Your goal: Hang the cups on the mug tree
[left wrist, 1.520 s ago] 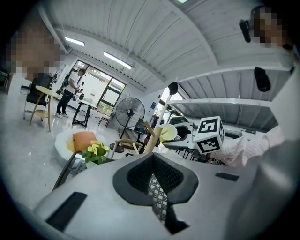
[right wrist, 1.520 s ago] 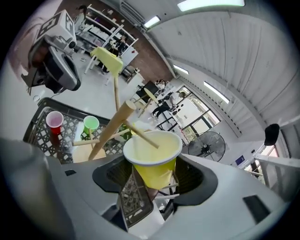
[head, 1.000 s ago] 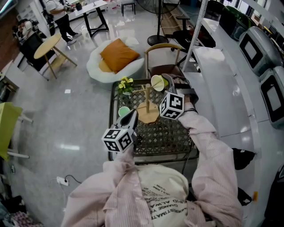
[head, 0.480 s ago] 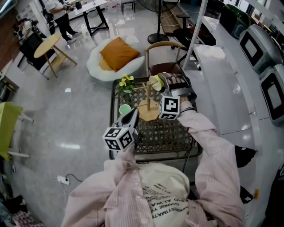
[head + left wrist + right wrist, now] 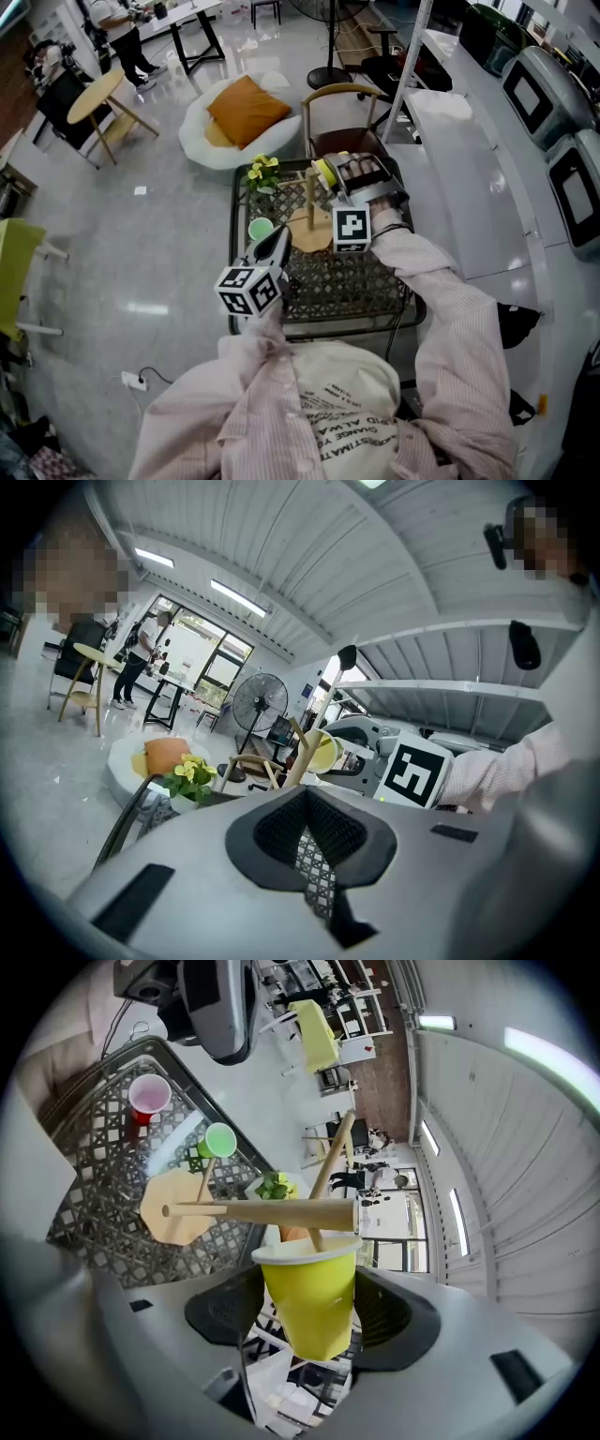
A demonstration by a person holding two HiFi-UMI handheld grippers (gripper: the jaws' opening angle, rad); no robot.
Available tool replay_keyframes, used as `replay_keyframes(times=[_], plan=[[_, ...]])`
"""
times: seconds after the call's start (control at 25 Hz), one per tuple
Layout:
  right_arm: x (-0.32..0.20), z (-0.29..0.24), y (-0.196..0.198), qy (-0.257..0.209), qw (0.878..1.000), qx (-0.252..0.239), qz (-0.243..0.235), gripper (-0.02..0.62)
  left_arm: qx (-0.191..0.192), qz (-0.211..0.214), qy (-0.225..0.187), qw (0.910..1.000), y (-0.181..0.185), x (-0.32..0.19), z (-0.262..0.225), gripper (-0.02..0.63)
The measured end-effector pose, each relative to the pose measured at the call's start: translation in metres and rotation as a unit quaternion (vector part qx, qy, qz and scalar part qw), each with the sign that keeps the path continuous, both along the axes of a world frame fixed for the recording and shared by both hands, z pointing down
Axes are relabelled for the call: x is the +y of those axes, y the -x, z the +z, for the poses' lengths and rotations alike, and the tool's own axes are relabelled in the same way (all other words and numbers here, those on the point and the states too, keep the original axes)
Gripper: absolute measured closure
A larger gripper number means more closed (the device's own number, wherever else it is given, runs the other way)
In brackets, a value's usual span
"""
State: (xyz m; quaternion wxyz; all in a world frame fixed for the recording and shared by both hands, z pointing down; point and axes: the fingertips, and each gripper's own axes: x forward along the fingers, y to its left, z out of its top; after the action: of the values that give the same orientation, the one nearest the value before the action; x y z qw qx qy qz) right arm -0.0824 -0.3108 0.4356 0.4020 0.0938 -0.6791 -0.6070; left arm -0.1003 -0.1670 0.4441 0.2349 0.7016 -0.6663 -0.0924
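My right gripper (image 5: pixel 309 1321) has rolled, pinching the yellow cup (image 5: pixel 311 1283); its mouth now faces a mug tree (image 5: pixel 272 1211) peg just beyond my fingertips. The left gripper (image 5: pixel 314 860) is pressed together, empty.

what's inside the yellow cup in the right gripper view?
A wooden peg of the mug tree dips past the rim of the yellow cup. The cup's wall hides the peg's tip and the bottom.

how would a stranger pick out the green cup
On the lattice table stands a wooden mug tree. The green cup sits upright left of its base in the head view, near the flowers. It is the only green one; the yellow cup is in the jaws of the right gripper.
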Motion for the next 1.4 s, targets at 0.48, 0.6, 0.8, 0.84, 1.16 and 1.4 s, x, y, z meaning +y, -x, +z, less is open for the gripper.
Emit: replay_keyframes(times=[0.48, 0.6, 0.8, 0.84, 1.16, 1.4], plan=[[0.003, 0.009, 0.000, -0.007, 1.000, 0.020, -0.006, 0.310, 0.004, -0.007, 0.002, 1.0000, 0.001, 0.002, 0.002, 0.609], [0.004, 0.008, -0.001, 0.004, 1.000, 0.017, -0.005, 0.304, 0.005, -0.008, 0.003, 0.9999, -0.001, 0.004, 0.003, 0.609], [0.009, 0.010, -0.006, 0.025, 1.000, 0.013, -0.008, 0.266, 0.004, -0.009, 0.001, 1.0000, -0.003, 0.005, 0.001, 0.609], [0.011, 0.010, -0.007, 0.025, 1.000, 0.011, -0.010, 0.263, 0.003, -0.009, 0.001, 1.0000, -0.004, 0.005, 0.001, 0.609], [0.027, 0.002, -0.017, 0.063, 0.997, -0.048, -0.004, 0.261, -0.002, -0.015, -0.001, 0.9999, -0.012, 0.015, -0.002, 0.609], [0.039, -0.002, -0.030, 0.132, 0.985, -0.108, 0.021, 0.261, -0.005, -0.020, -0.002, 0.9998, -0.022, 0.026, -0.003, 0.609]])
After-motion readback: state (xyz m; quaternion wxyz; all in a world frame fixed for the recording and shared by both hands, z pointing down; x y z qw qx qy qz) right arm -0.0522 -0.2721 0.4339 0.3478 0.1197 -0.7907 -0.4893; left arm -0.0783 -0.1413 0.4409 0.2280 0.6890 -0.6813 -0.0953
